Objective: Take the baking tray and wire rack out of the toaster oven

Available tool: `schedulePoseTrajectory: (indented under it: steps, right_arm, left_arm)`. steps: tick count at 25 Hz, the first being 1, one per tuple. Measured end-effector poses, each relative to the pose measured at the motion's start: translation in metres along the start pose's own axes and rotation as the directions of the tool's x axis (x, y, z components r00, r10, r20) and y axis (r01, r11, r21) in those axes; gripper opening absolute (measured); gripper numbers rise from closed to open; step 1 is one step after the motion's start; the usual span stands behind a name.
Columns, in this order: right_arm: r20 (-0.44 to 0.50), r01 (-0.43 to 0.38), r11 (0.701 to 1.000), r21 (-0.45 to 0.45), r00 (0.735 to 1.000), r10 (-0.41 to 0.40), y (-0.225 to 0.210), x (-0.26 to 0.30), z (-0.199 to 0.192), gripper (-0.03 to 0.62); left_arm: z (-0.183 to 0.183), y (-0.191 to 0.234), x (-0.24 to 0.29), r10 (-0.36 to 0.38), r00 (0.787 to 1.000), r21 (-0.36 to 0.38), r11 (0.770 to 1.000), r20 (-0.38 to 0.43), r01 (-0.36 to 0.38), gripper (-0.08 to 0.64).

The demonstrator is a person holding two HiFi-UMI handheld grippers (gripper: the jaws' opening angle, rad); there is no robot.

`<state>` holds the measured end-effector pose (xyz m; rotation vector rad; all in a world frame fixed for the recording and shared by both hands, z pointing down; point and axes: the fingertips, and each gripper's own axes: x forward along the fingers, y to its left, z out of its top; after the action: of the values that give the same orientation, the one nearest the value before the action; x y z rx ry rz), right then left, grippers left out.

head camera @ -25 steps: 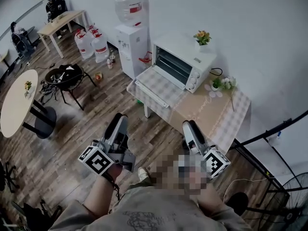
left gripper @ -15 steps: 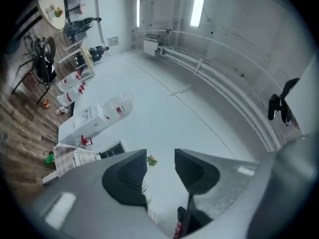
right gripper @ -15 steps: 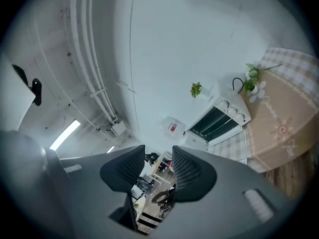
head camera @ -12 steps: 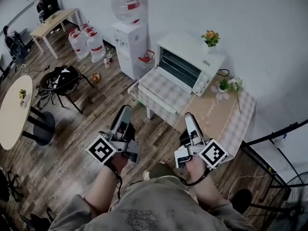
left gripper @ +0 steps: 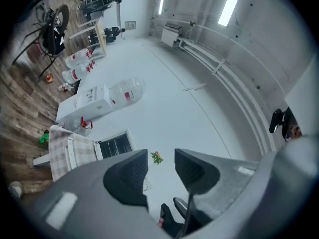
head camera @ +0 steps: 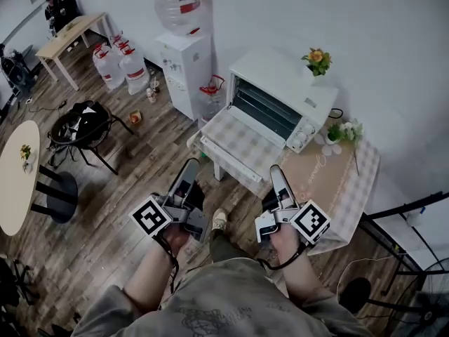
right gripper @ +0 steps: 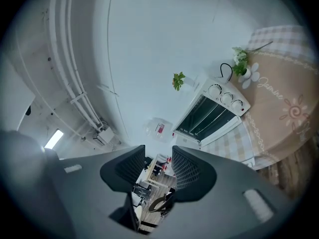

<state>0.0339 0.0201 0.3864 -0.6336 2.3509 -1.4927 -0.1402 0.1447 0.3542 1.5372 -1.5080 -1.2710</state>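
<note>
Toaster oven [head camera: 279, 95] on counter [head camera: 330, 181], door dropped open. Left gripper [head camera: 188, 168] and right gripper [head camera: 278, 173] near counter edge, both spread, holding nothing.

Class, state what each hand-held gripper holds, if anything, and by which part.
Nothing is held. The left hand-held gripper and the right hand-held gripper both have their jaws apart and empty, well short of the white box-shaped toaster oven.
</note>
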Motion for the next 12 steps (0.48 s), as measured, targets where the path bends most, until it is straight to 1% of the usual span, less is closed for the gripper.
schedulePoseTrajectory:
  steps: [2, 4, 8, 12]
  right_arm:
    - [0.008, -0.013, 1.0, 0.013, 1.0, 0.013, -0.007, 0.02, 0.005, 0.176]
    - [0.005, -0.009, 1.0, 0.011, 1.0, 0.009, -0.017, 0.038, 0.009, 0.175]
    - [0.003, 0.036, 0.999, 0.022, 0.999, -0.036, -0.043, 0.075, 0.022, 0.175]
    - [0.005, 0.123, 0.992, 0.028, 0.992, -0.124, -0.075, 0.105, 0.035, 0.174]
  left_arm:
    - [0.005, 0.016, 0.019, 0.009, 1.0, -0.011, 1.0, -0.013, -0.009, 0.17]
    - [0.011, 0.03, 0.04, 0.013, 0.999, -0.017, 1.0, -0.029, -0.013, 0.17]
    - [0.021, 0.059, 0.088, 0.026, 0.997, -0.044, 0.999, -0.069, -0.03, 0.169]
    - [0.025, 0.088, 0.136, 0.047, 0.991, -0.056, 0.997, -0.122, -0.054, 0.167]
